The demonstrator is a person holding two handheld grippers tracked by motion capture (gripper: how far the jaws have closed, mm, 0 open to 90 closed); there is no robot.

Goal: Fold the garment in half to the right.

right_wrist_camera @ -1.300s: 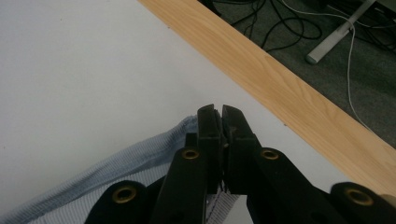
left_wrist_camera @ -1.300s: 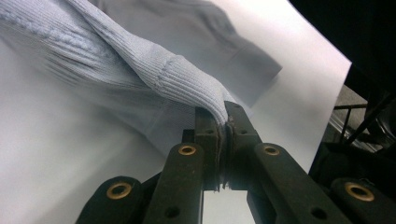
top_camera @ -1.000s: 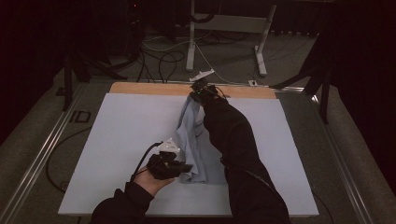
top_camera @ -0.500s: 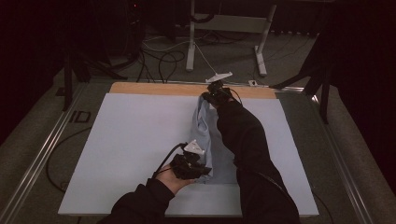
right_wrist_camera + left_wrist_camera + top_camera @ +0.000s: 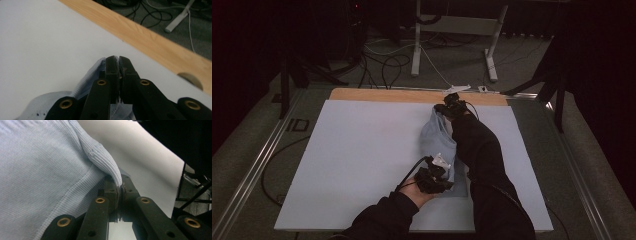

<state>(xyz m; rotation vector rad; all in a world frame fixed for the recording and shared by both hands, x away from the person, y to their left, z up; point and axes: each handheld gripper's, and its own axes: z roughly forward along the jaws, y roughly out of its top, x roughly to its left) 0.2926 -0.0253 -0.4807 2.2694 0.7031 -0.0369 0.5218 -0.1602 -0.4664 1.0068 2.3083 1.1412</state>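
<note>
A pale blue knit garment (image 5: 438, 137) lies stretched in a narrow strip from the far edge toward the near edge of the white table top (image 5: 357, 150). My left gripper (image 5: 443, 176) sits at its near end, jaws shut on a ribbed fold of the garment (image 5: 105, 160). At the far end my right gripper (image 5: 447, 109) is shut on the cloth's edge (image 5: 93, 72), close above the table. The right sleeve covers part of the garment's right side.
A wooden strip (image 5: 412, 95) runs along the table's far edge, with a round hole in the strip (image 5: 188, 78). Metal rails (image 5: 259, 165) flank the table. Cables and a white stand (image 5: 452, 30) lie on the floor beyond.
Both grippers have carried the garment to the right across the table and lower. It now lies straighter and narrower between them.
</note>
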